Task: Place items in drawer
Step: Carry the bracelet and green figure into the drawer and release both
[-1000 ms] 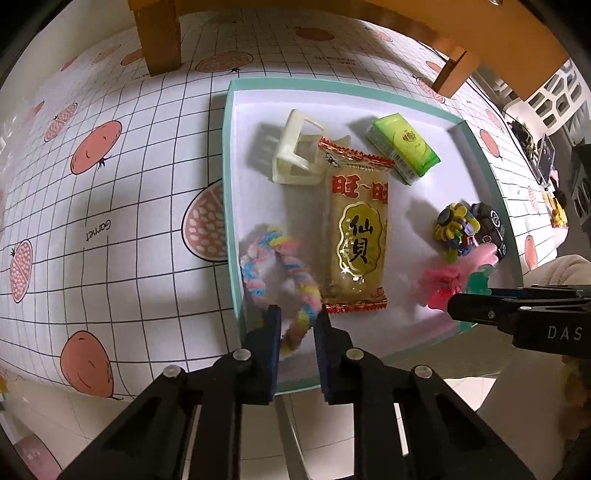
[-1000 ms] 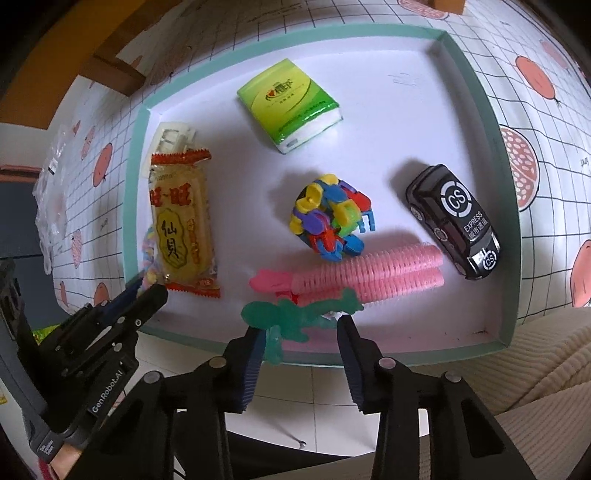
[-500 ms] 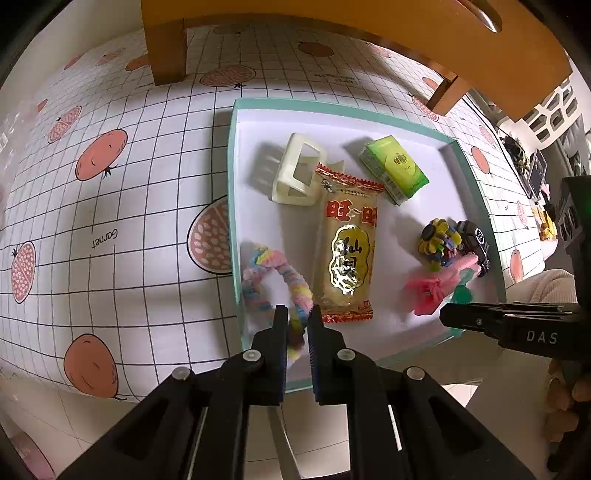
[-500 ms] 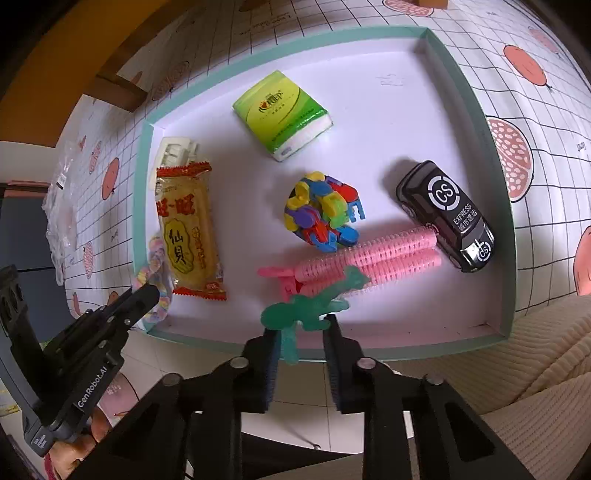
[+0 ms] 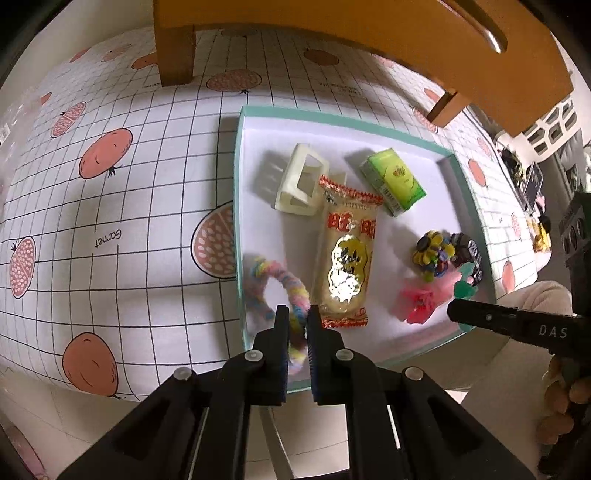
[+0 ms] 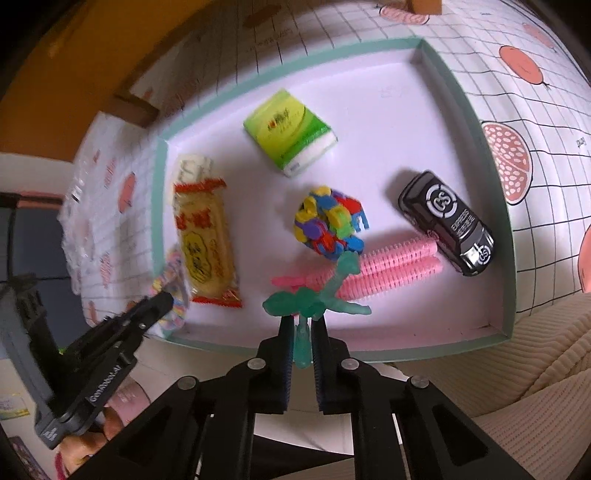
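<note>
green figure [image 6: 314, 302] pinched in right claw [image 6: 303, 332], pastel loop [image 5: 291, 295] in left claw [image 5: 295, 321], both at tray's near rim [image 6: 406, 354].

Looking like a home, prob. a living or dining room. A tablecloth [image 5: 110, 206] w/ black grid lines & pink-orange fruit prints is covering the work surface, w/ a shallow teal-rimmed tray [image 5: 238, 206] sitting on it holding small household bits: a tissue pack [image 5: 393, 181], a snack packet [image 5: 347, 258], a toy car [image 6: 448, 218]. An orange wooden furniture piece [image 5: 332, 22] is standing over the cloth. Beige ribbed upholstery [image 6: 517, 369] is showing at the right wrist view's lower right edge, pale tile flooring [image 5: 321, 428] lying below.
</note>
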Tool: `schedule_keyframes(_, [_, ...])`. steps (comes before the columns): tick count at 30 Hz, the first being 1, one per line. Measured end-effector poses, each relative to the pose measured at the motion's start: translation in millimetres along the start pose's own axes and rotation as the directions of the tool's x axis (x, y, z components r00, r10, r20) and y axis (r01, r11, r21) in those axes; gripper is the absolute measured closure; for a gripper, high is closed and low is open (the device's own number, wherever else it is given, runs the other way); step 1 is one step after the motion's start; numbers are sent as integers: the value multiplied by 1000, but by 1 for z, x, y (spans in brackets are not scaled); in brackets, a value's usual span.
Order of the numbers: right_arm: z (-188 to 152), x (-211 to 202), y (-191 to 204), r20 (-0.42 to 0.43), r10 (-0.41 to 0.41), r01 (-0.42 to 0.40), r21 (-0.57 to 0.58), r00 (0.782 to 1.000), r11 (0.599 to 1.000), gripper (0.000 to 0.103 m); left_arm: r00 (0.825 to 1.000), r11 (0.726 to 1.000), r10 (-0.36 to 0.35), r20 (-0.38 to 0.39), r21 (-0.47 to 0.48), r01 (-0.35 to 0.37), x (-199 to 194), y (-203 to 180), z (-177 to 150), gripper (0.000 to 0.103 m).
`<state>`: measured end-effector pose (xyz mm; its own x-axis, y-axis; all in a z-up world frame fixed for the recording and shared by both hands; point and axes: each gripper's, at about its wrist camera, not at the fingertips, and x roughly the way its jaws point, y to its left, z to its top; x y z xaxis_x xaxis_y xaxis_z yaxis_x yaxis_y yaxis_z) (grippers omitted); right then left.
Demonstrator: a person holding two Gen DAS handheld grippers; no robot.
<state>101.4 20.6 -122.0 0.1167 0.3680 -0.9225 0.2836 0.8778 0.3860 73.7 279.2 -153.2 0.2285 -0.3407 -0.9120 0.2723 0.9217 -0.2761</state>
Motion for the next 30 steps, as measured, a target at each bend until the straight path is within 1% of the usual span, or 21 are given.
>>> schedule_keyframes(6, [-1,-22,-6,85,51,-52,9,995,999,93,999,1000,-15,31,-8,16,-12,-2,4,94])
schedule_keyframes(15, [-2,-46,1,151,67,-63,-31,986,998,93,994,997,-64,91,-28,67,-35,-5,14,95])
schedule_keyframes(19, [-2,-58,4,175,89,-84,-37,980,996,93,985,994,-102,137,-33,107,-56,-8,18,95])
schedule_keyframes(21, [-3,-74,11,211,115,-105,-55,971,993,93,974,990,-134,182,-22,140,-77,-12,24,95])
schedule_keyframes(22, [-2,-81,14,228,131,-120,-64,965,991,93,963,987,-156,219,-10,163,-94,-15,29,95])
schedule_keyframes(24, [-2,-107,23,283,176,-156,-90,943,984,93,943,982,-186,275,10,191,-119,-19,36,95])
schedule_keyframes(25, [-2,-118,27,306,195,-170,-104,932,980,93,925,979,-199,322,32,199,-141,-24,43,95])
schedule_keyframes(27, [-1,-151,39,368,234,-191,-150,900,970,93,901,978,-209,380,61,201,-167,-30,52,95])
schedule_keyframes(28, [0,-170,47,406,250,-192,-179,879,965,93,880,975,-220,420,81,206,-186,-34,61,95])
schedule_keyframes(30, [5,-197,58,449,269,-190,-213,852,958,93,857,975,-224,463,103,199,-208,-40,73,95])
